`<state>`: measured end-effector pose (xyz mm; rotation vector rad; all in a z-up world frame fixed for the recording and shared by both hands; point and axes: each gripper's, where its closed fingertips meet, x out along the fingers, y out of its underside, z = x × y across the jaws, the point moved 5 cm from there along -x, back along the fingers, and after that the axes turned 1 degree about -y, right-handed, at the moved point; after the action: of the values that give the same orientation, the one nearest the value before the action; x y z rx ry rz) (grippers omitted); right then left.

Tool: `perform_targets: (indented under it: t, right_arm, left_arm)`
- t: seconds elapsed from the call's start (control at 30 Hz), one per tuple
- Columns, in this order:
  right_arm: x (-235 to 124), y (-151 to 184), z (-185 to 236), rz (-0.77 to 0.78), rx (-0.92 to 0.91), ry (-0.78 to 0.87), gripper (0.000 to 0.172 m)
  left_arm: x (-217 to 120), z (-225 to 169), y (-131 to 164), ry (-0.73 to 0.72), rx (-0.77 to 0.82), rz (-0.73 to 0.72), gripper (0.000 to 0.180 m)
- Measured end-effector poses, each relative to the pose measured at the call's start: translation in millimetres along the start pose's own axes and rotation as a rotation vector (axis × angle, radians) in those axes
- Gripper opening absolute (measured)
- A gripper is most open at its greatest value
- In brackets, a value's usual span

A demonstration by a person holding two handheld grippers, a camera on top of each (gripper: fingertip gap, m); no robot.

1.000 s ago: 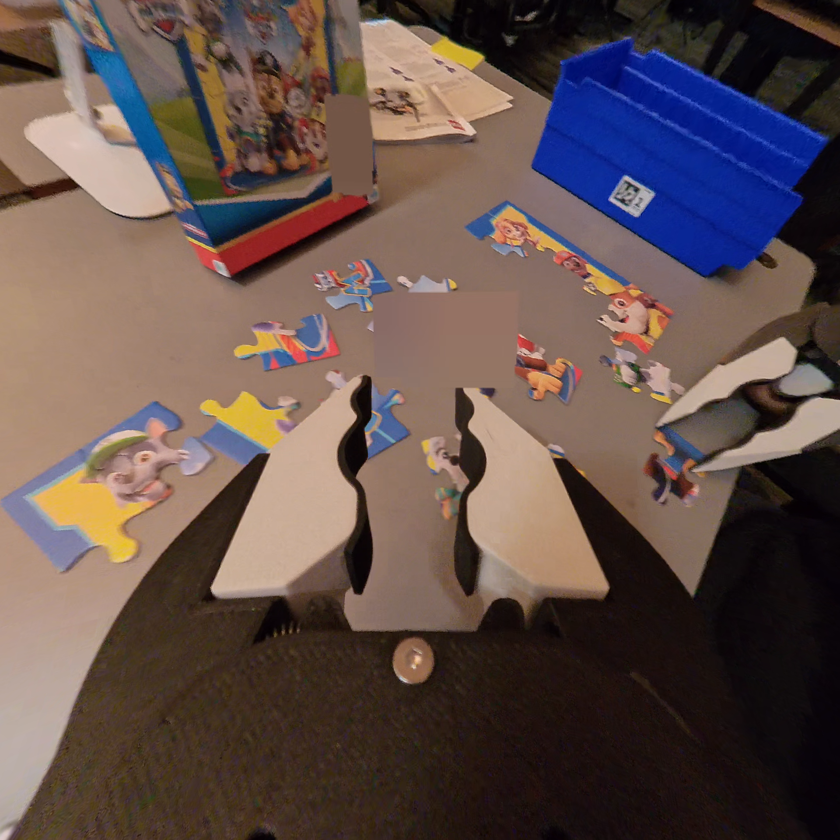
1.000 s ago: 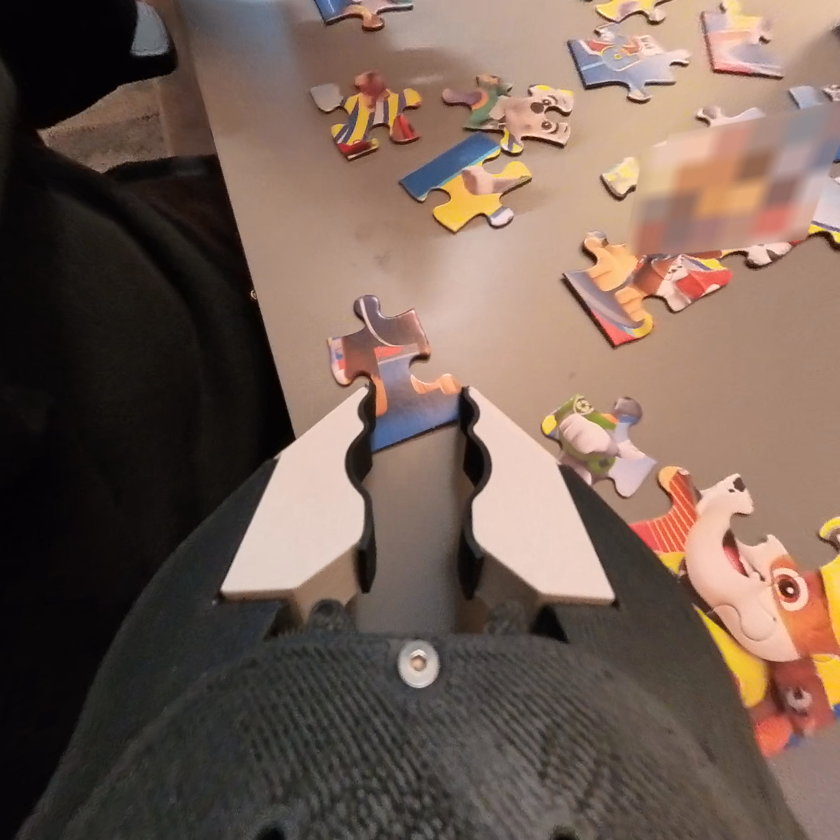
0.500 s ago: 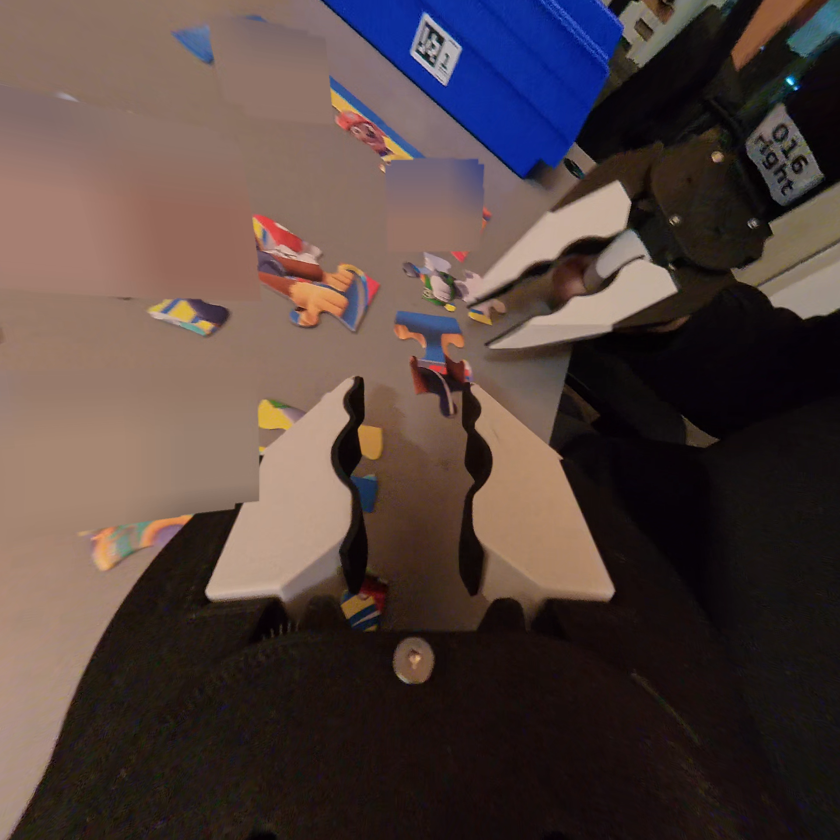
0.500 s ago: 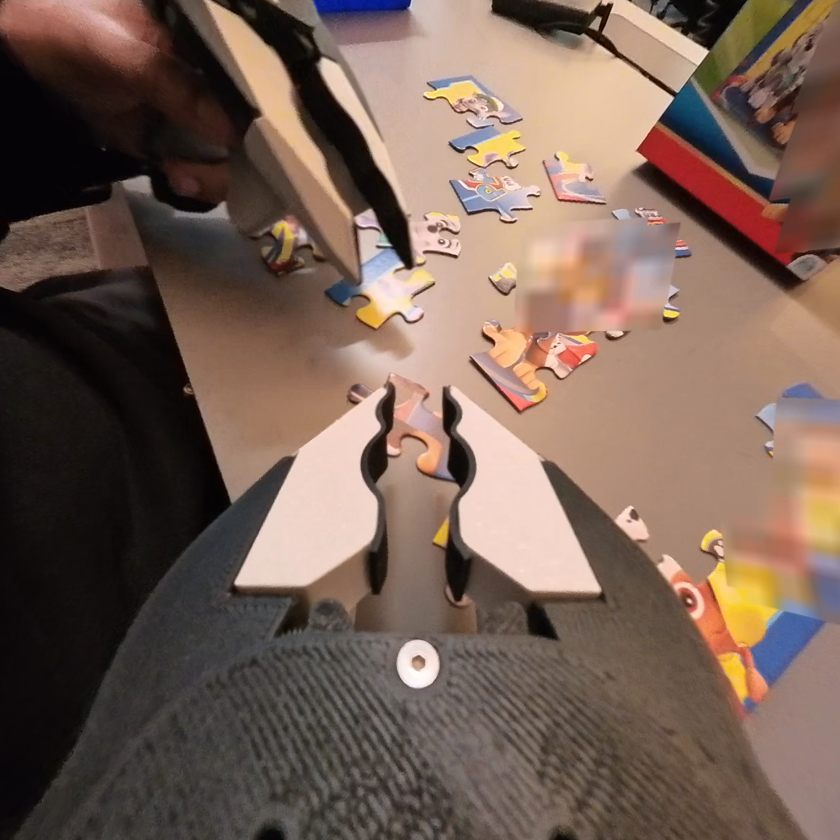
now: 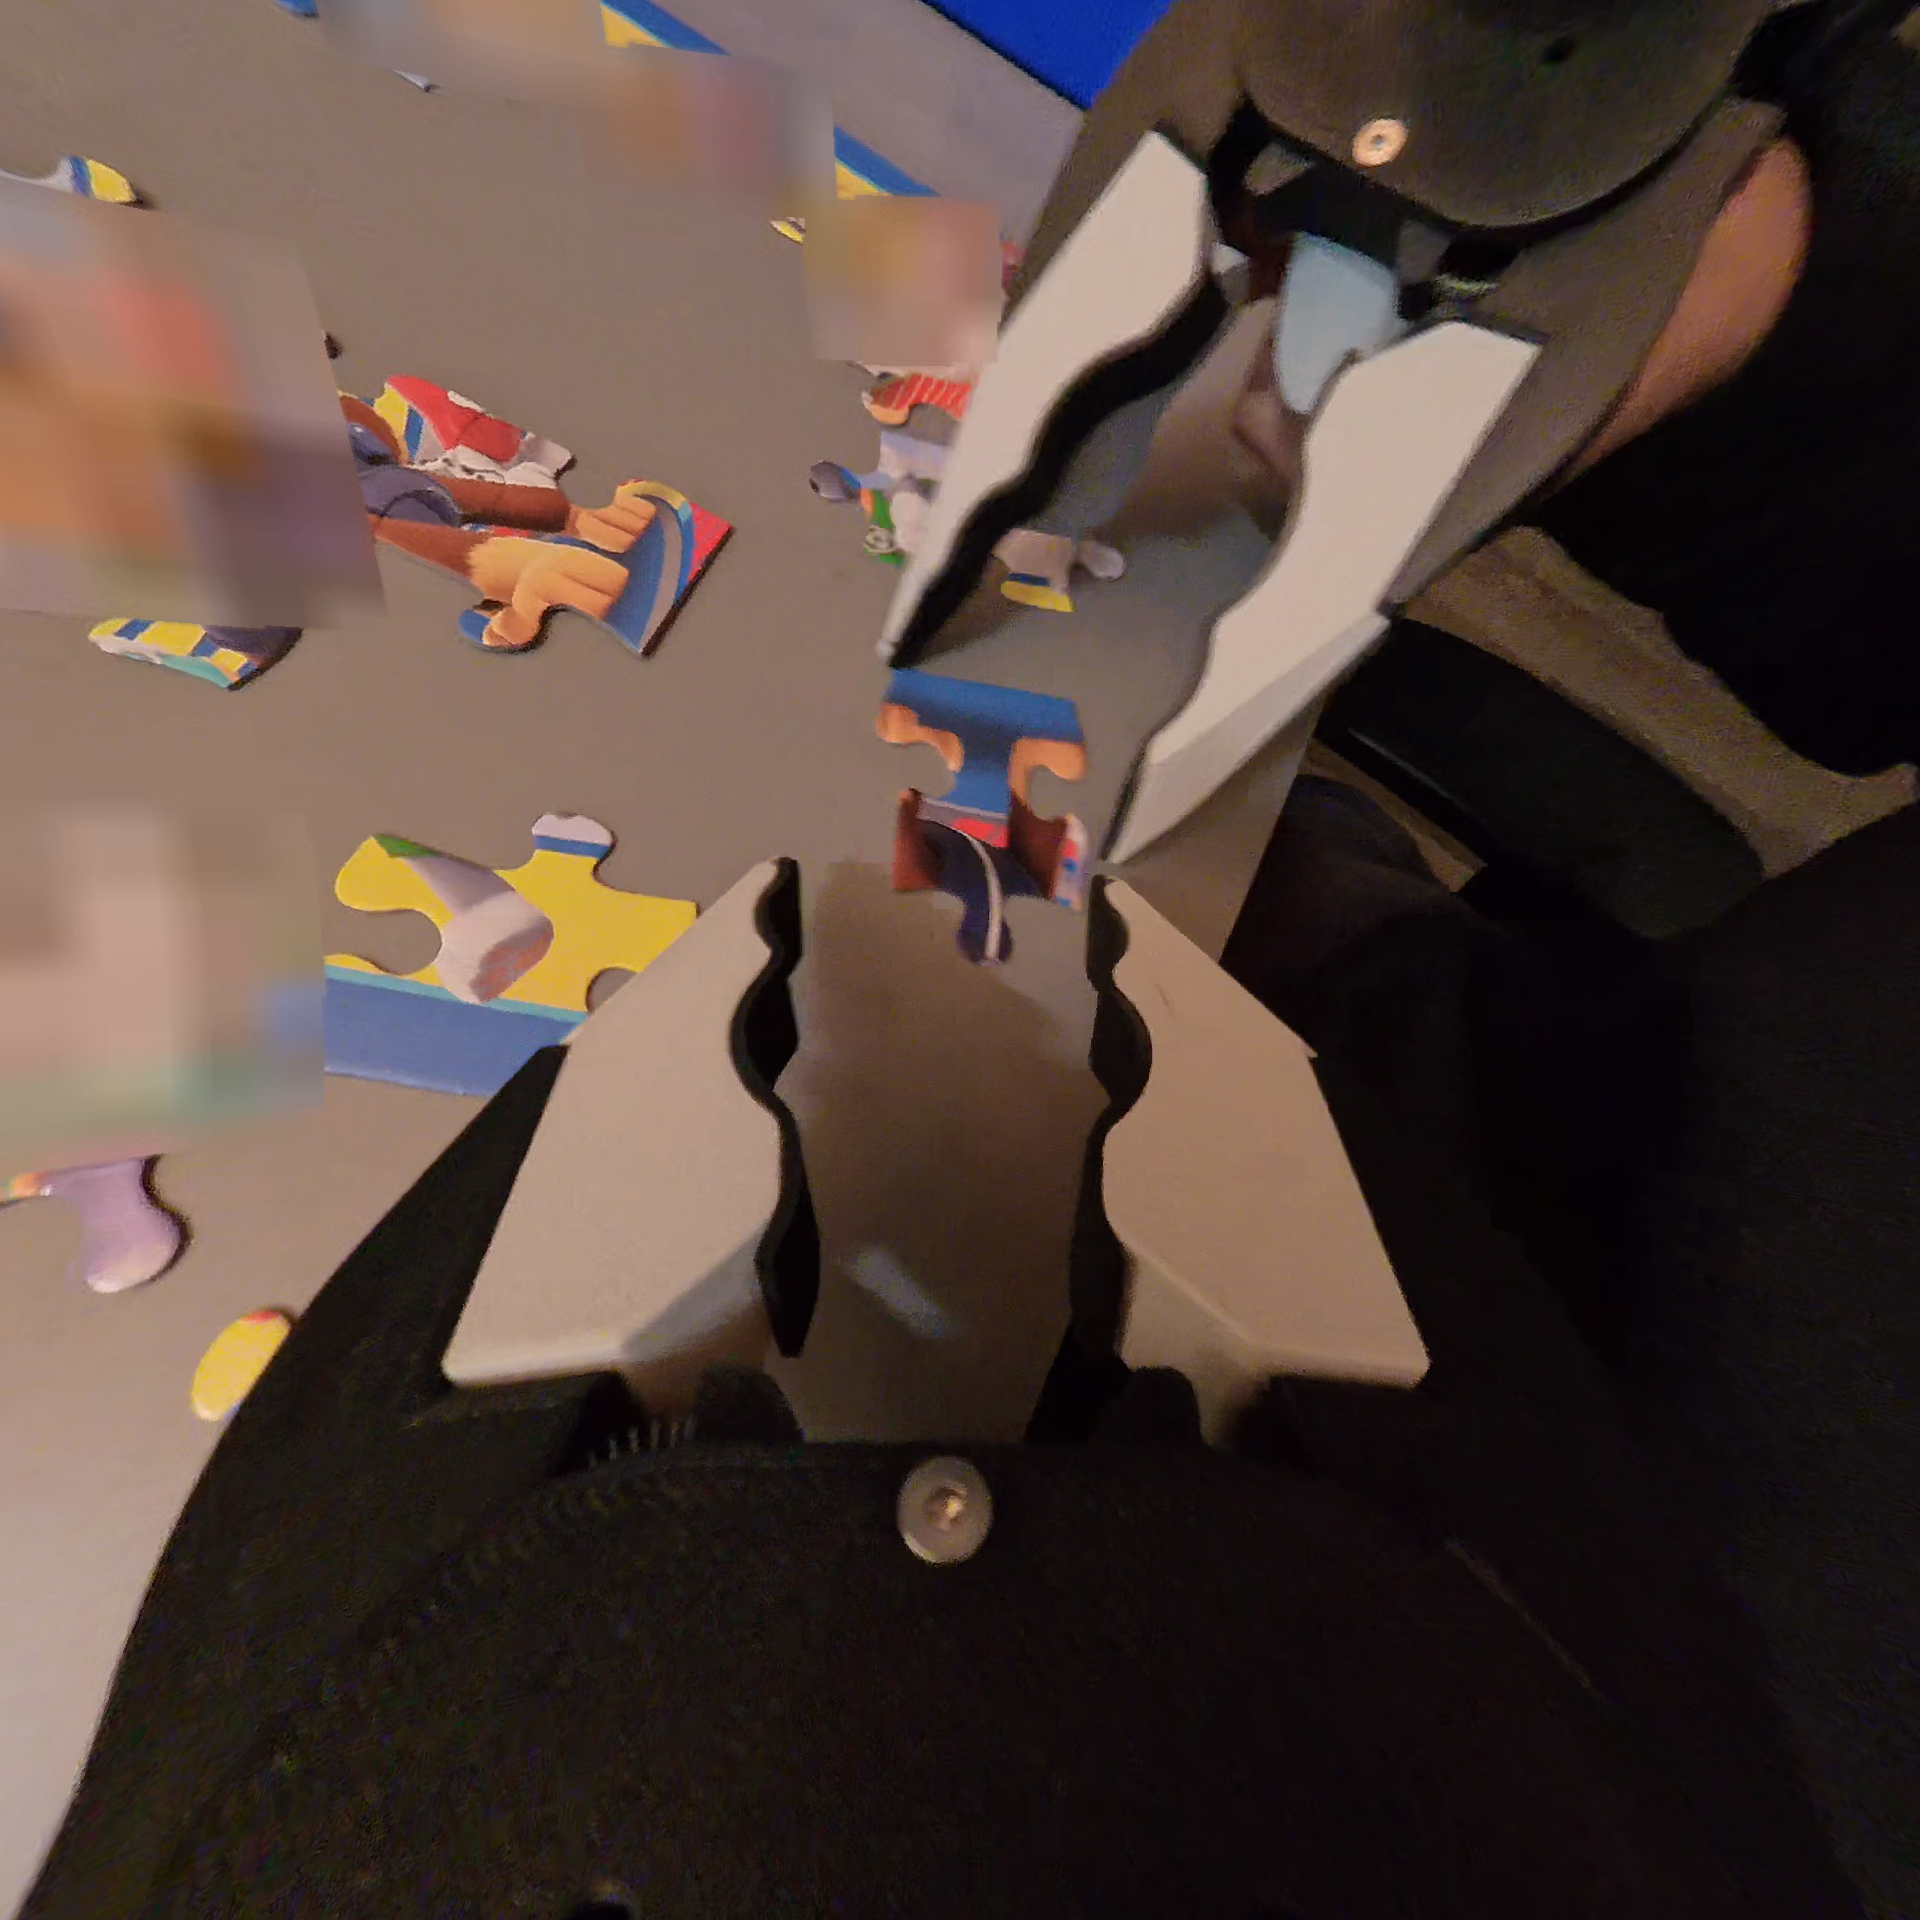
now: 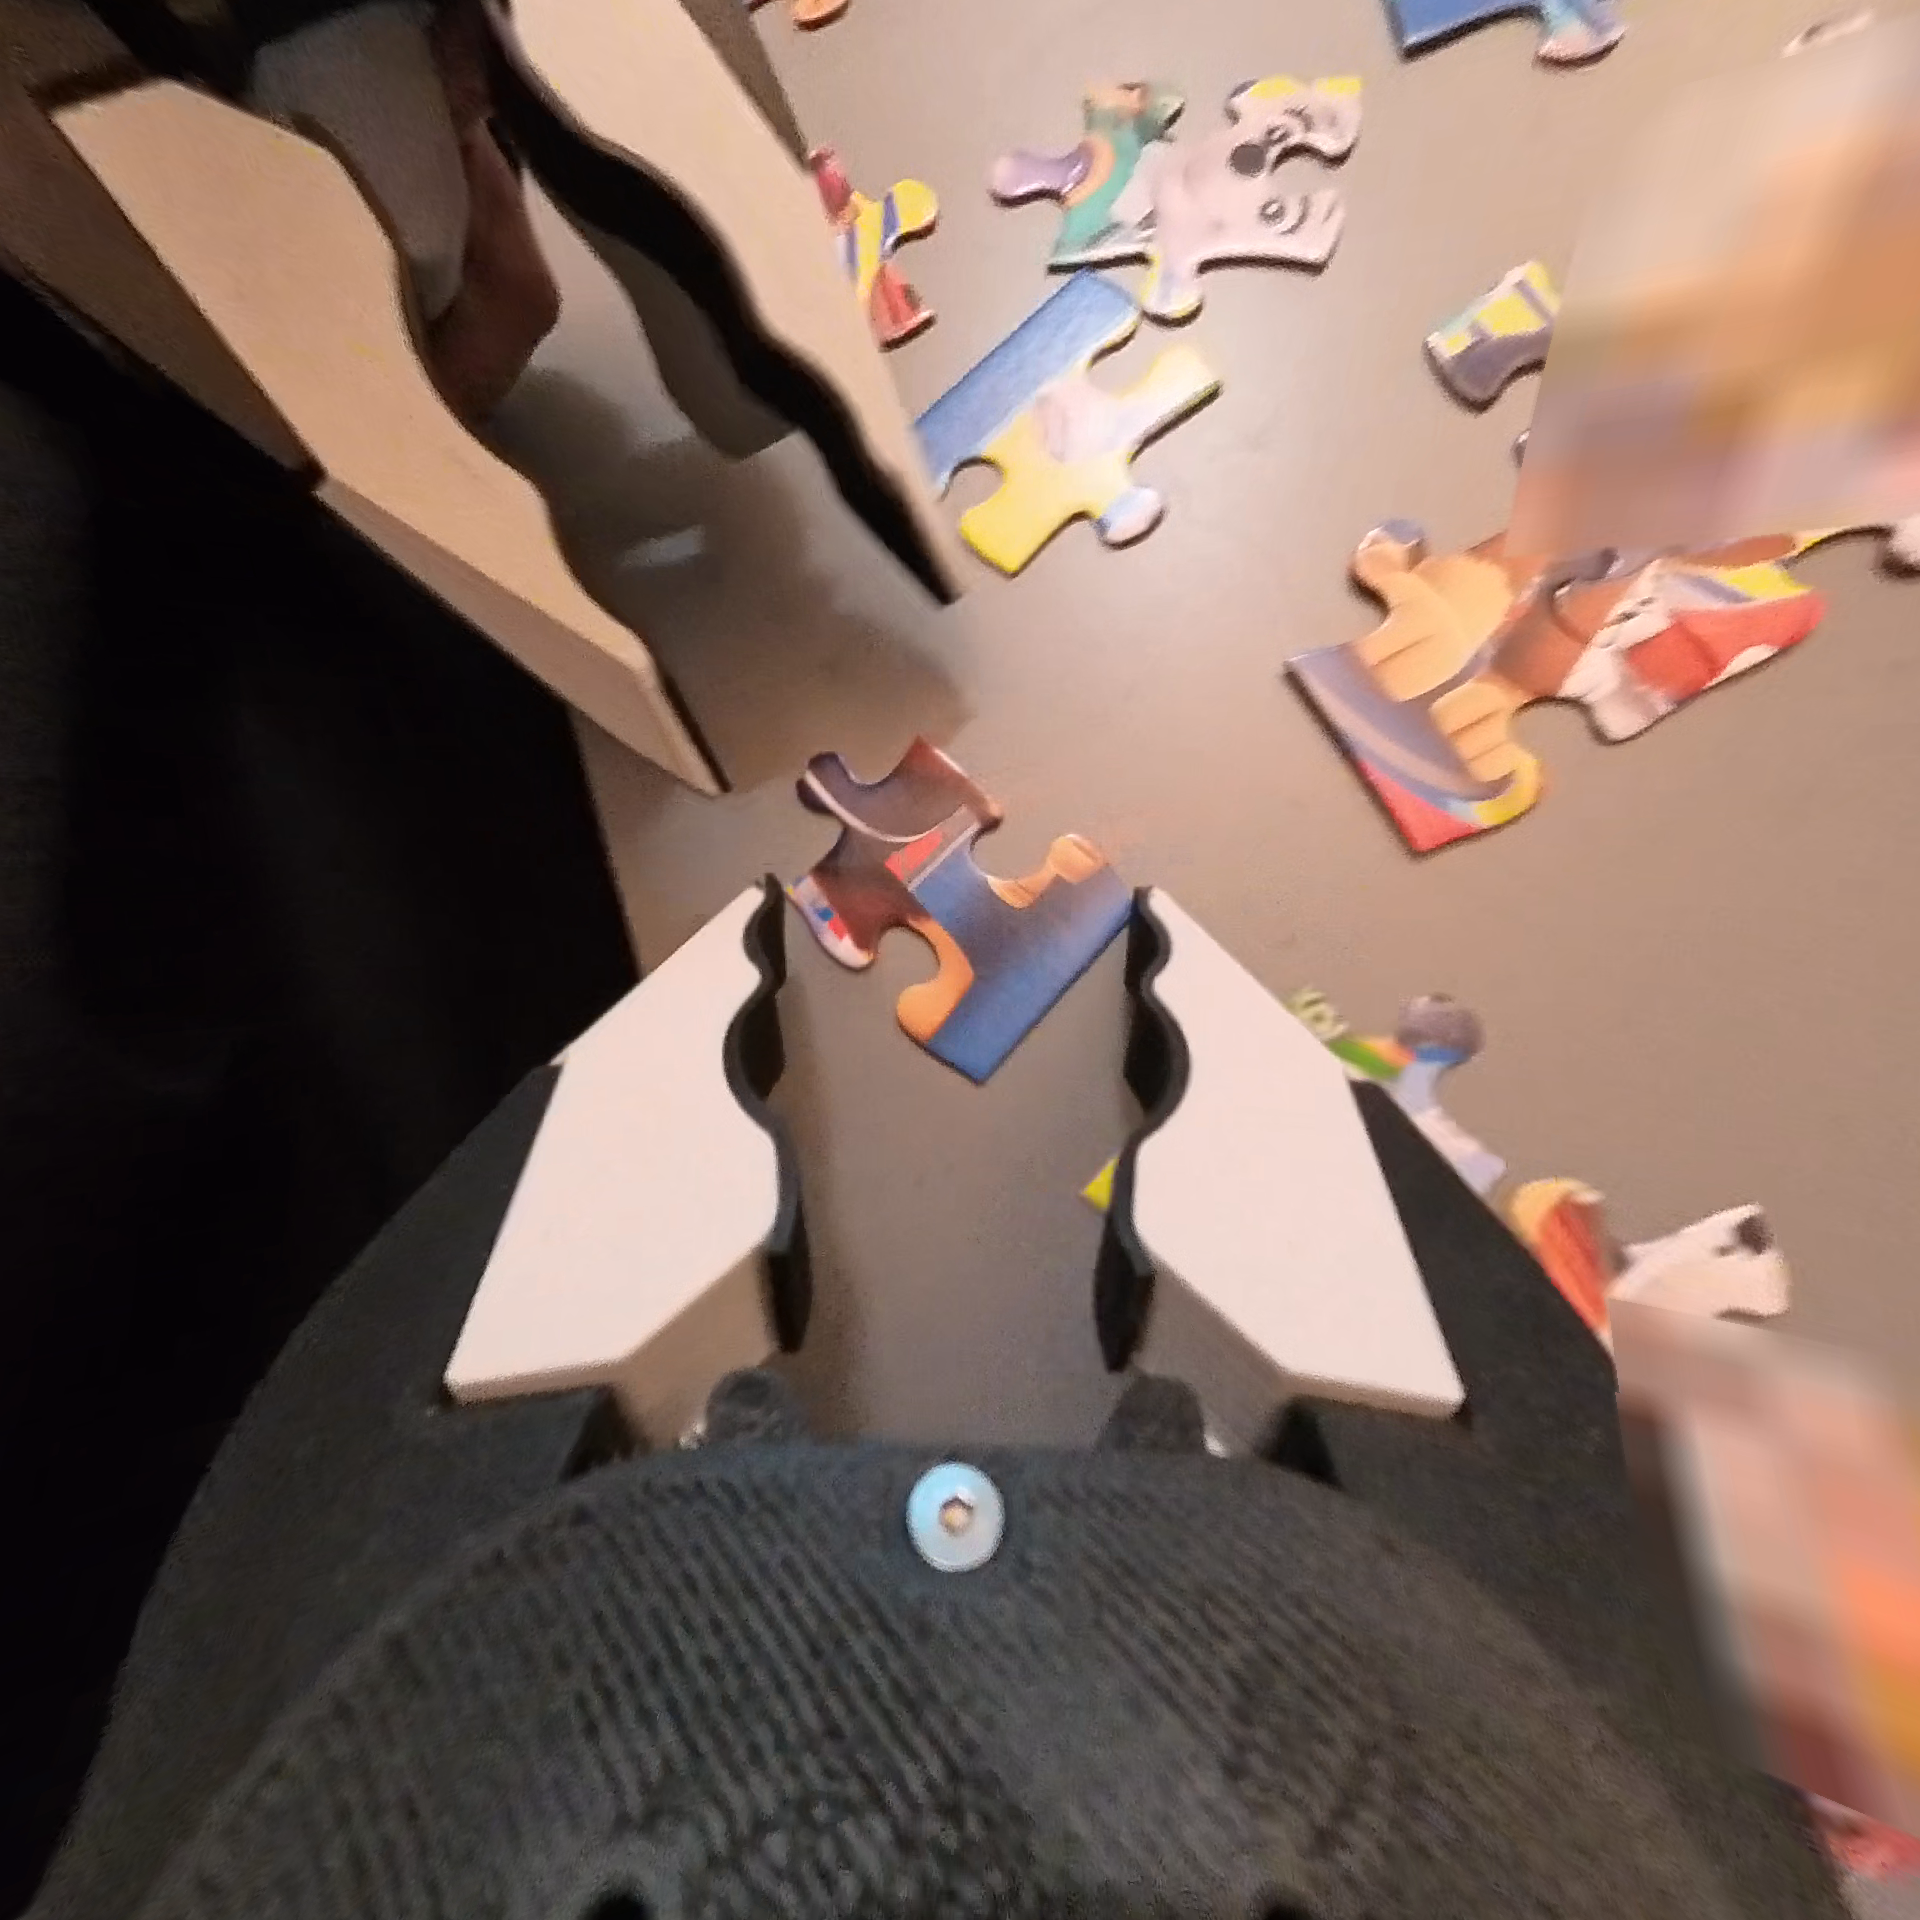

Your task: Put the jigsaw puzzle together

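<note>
Both grippers have closed in on one puzzle piece since a second ago, when the left one hung over the middle of the table and the right one was alone at the near edge; both sets of jaws are also wider now.

Nearest the left wrist camera, the left gripper (image 5: 940,883) stands wide with nothing in it. Its fingertips frame the near tab of a blue, brown and orange piece (image 5: 982,800) that lies flat on the grey table (image 5: 644,301), close to the table's edge. The right fingertip looks to be at the piece's corner, but I cannot tell whether it touches.

From the opposite side, the right gripper (image 6: 951,904) is also wide and bare, with the same piece (image 6: 977,935) lying between its fingertips; no pad presses on it.

As for progress, little is joined as far as the views show. Just beyond, a yellow and blue edge piece (image 5: 488,956) lies loose to the left. Farther out sit a brown and red cluster (image 5: 540,509) and more scattered pieces (image 6: 1195,177). A blue bin (image 5: 1039,52) shows at the far edge.
</note>
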<state>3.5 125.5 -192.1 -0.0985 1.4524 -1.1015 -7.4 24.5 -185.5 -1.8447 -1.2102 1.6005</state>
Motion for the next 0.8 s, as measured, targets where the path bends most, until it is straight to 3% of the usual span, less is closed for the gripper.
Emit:
perform_targets:
  t: [0.07,0.33,0.53,0.7,0.8]
  right_arm:
    - [-1.8,4.9,13.7,-0.002,0.029,-0.02,0.064]
    - [-1.4,20.9,66.8,-0.033,-0.001,-0.097,0.053]
    - [-2.2,24.9,82.7,-0.177,-0.42,0.045,0.051]
    - [9.6,35.1,87.0,-0.08,-0.873,0.334,0.049]
    - [15.7,31.3,90.2,-0.086,-1.009,0.432,0.037]
  left_arm:
    - [-0.3,-4.7,5.0,-0.048,0.023,-0.004,0.065]
    - [-9.3,-12.7,19.1,-0.187,0.11,0.018,0.066]
    - [-21.5,-12.2,23.2,-0.19,0.075,-0.016,0.065]
    - [-32.3,-11.6,28.0,-0.204,0.052,-0.03,0.065]
    - [-37.8,-9.7,25.6,-0.209,0.022,-0.059,0.064]
